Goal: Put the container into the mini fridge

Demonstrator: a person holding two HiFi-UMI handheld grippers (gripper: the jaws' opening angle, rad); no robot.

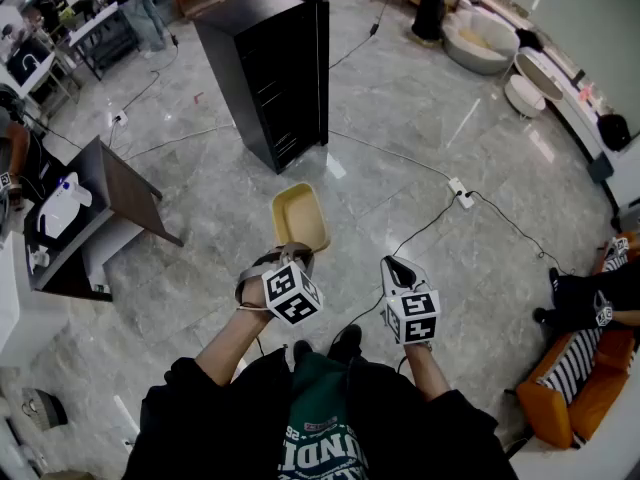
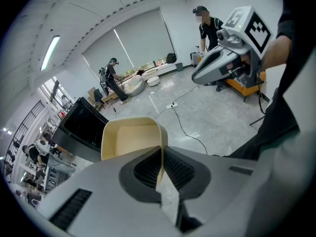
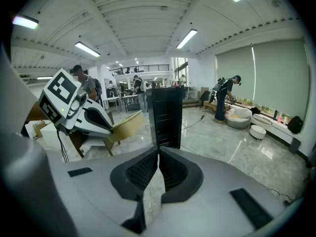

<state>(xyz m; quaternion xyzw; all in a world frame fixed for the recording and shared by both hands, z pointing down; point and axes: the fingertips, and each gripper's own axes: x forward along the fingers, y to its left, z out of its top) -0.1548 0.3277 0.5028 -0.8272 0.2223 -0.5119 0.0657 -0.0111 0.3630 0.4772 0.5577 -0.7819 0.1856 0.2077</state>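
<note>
**While the container is in carry — bearing to the fridge**

As the left gripper [image 1: 291, 255] is clamped on the near short wall of the pale yellow rectangular plastic container [image 1: 298, 214], the load hangs in the air ahead of the person, above the grey polished stone floor [image 1: 420, 108]. The container's long axis runs near to far, open side up.

The tall black box-shaped mini fridge [image 1: 262, 63] stands well apart, far and a little left of the container. The coming move is judged to be a forward carry on that line, led by the left arm, which alone bears the load. The right gripper [image 1: 399, 265] hangs just right of the left one, its jaws brought together with nothing between them.

Not determinable: whether the fridge door is open — a thin upright edge shows at its far right corner, but no interior is visible. In the head view the jaws cover the container's near wall. A pale cable [image 1: 395, 155] crosses the floor right of the route and is judged a minor trip hazard.
</note>
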